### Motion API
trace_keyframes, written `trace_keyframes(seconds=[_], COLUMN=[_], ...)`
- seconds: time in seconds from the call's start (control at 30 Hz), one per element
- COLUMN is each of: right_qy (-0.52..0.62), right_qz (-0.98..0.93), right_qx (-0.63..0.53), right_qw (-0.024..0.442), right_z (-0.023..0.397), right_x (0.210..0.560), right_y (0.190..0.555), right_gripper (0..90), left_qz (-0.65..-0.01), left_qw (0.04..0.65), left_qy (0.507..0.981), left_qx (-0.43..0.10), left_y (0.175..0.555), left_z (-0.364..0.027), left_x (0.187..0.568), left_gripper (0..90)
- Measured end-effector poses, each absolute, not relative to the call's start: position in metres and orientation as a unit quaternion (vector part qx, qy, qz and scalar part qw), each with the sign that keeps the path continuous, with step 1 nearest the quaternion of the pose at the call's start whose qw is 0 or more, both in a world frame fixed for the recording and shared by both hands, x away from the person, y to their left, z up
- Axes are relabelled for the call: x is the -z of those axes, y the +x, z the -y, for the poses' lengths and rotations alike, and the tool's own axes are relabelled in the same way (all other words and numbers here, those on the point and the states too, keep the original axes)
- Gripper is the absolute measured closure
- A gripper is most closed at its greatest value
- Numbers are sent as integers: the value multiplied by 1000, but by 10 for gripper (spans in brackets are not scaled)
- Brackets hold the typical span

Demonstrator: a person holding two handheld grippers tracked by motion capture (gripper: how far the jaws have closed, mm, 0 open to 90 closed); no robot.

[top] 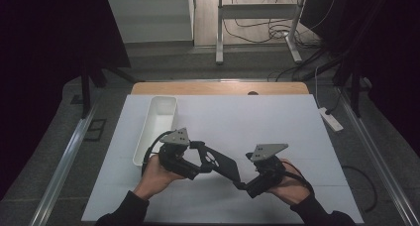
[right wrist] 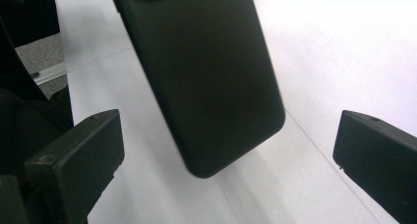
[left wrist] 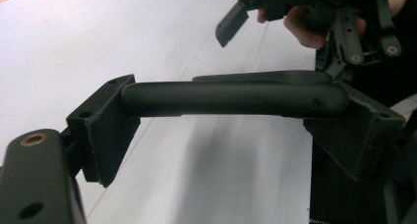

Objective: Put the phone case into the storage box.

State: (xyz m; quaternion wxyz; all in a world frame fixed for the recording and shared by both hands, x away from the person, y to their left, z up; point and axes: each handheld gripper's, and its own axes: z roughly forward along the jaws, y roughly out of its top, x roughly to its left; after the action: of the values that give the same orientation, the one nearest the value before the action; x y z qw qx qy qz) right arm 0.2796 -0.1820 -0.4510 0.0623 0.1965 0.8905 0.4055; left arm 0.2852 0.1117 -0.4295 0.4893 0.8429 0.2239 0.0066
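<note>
I have the black phone case point(top: 220, 162) lifted off the white tabletop point(top: 277, 122), low in the middle of the high view, between my two hands. My left claw point(top: 200, 159) is pinching it across its width: in the left gripper view the case's rounded edge point(left wrist: 236, 99) spans the middle of the frame from one pad to the other, with both pads pressed against its ends. I judge that grip is why the case hangs level and slanting down toward the lower right of the high view rather than lying flat; held by one end, its other end is left free for the second hand.

My right claw point(top: 243, 185) is spread wide. In the right gripper view the rounded corner of the case point(right wrist: 206, 86) comes down from the top of the frame into the gap, and neither pad touches it: one pad point(right wrist: 81, 145) sits at the lower left, the other at the far right edge, with white tabletop showing on both sides. So the right side carries none of the weight.

The long white tray point(top: 157, 122) stands in the upper left of the tabletop, just beyond my left hand point(top: 156, 175), and looks empty. I take it as the likely drop-off, which would explain keeping the case near it.
</note>
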Motion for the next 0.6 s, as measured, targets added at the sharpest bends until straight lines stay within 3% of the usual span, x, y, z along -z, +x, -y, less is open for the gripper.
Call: trace_keyframes(seconds=[0.6], right_qy=[213], right_qz=[-898], right_qx=[-376], right_qw=[86], right_z=[166], right_x=[454], right_y=[272], right_gripper=[0], left_qz=[-278], left_qw=[479], left_qy=[833], left_qx=[-14], left_y=[276], left_z=[-105], left_x=[425], left_gripper=[154])
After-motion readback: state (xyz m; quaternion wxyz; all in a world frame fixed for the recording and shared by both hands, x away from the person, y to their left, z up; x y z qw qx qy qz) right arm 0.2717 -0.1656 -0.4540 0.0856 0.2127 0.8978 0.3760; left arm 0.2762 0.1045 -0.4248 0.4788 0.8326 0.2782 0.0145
